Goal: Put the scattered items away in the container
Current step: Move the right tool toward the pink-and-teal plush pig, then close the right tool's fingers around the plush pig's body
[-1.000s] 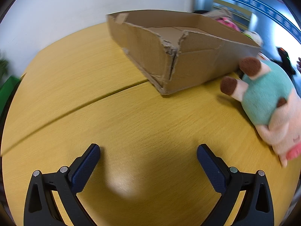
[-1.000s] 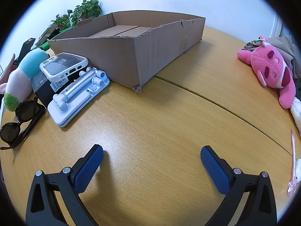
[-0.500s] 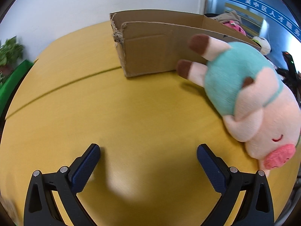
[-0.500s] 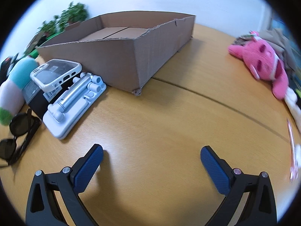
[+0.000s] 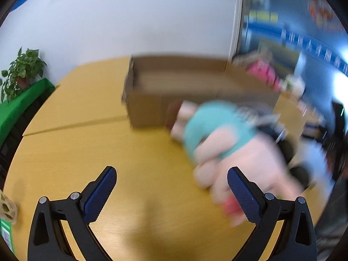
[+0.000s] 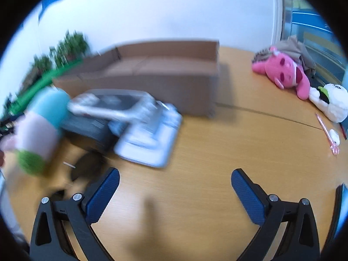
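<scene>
The open cardboard box stands on the wooden table; it also shows in the right wrist view. A plush pig in a teal shirt lies in front of the box, close to the right finger of my open, empty left gripper. The pig shows blurred in the right wrist view. My right gripper is open and empty above bare table. Ahead-left of it lie a white stand, a phone case on a dark box, and sunglasses.
A pink plush, a white plush and a pink pen lie at the table's right side. Potted plants stand on a green ledge beyond the table's left edge. Both views are motion-blurred.
Both grippers have swung. The pig has moved closer to my left gripper's right finger. The stand, case and sunglasses have come nearer in the right view. Both jaws stay open.
</scene>
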Action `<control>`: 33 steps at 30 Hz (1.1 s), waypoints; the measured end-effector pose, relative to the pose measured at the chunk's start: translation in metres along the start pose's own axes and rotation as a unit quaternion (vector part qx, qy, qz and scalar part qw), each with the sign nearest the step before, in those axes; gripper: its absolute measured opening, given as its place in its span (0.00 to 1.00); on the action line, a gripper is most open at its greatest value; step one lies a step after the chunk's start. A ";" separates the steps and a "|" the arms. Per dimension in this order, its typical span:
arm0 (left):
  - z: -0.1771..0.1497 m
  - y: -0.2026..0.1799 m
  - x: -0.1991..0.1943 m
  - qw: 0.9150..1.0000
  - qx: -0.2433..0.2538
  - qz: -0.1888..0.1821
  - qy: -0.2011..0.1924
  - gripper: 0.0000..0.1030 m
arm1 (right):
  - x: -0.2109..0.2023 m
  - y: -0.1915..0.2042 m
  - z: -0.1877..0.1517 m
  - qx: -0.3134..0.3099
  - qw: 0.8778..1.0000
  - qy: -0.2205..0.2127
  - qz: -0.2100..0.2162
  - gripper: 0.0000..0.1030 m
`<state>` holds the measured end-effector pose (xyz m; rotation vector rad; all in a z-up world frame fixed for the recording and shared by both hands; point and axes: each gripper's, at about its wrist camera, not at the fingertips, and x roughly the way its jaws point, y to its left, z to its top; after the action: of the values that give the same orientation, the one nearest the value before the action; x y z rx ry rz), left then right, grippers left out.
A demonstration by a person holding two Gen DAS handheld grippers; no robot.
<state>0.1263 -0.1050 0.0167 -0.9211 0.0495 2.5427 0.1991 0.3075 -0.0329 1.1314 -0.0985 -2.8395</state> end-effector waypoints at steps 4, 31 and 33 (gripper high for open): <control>0.019 -0.021 -0.022 0.998 -0.028 -0.036 -0.052 1.00 | -0.018 0.041 0.011 0.001 1.000 -0.030 0.008 0.99; 0.006 -0.069 0.017 0.995 -0.032 -0.095 0.015 1.00 | -0.008 0.101 0.014 0.012 0.997 -0.009 0.074 0.99; 0.004 -0.070 0.020 0.995 -0.032 -0.096 0.019 1.00 | -0.009 0.102 0.013 0.011 0.997 -0.010 0.079 0.99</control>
<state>0.1390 -0.0332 0.0153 -0.9510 -0.1042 2.3620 0.2017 0.2070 -0.0083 1.0492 -0.2120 -2.7164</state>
